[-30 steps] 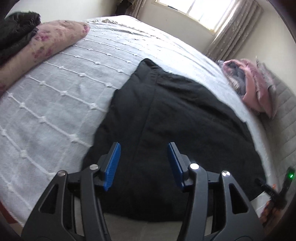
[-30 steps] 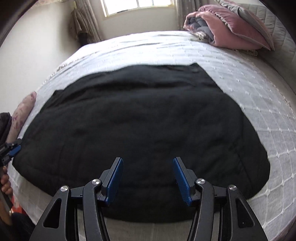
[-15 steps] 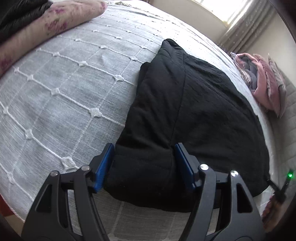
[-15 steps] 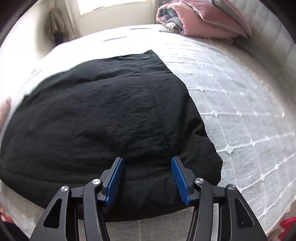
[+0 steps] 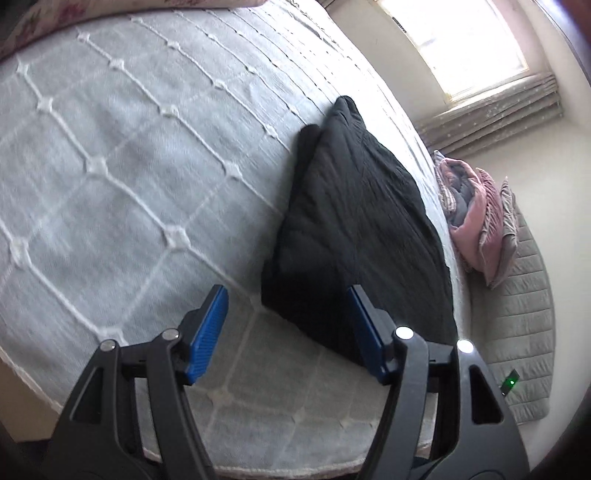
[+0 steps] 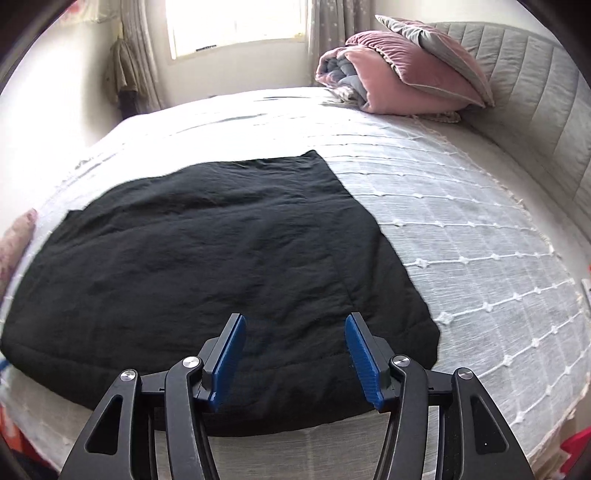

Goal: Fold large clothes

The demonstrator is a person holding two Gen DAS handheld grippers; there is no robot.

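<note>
A large black padded garment [image 6: 229, 251] lies spread flat on the bed, its near edge along the bed's front. In the left wrist view the garment [image 5: 354, 229] shows from its left end, where a corner lies between my fingers. My left gripper [image 5: 288, 325] is open and empty, low over the bedspread at that near left corner. My right gripper [image 6: 293, 354] is open and empty, just above the garment's near edge close to its right corner.
The bed has a white quilted bedspread [image 6: 480, 236] and a grey padded headboard [image 6: 535, 96]. Pink and grey folded bedding with pillows [image 6: 399, 81] lies at the head end. A floral pillow [image 5: 44, 14] lies at the far left. A window [image 6: 236, 26] is behind.
Both grippers have shifted outward toward the garment's near corners, the left one leftward and lower so more bare bedspread shows. Both stayed open.
</note>
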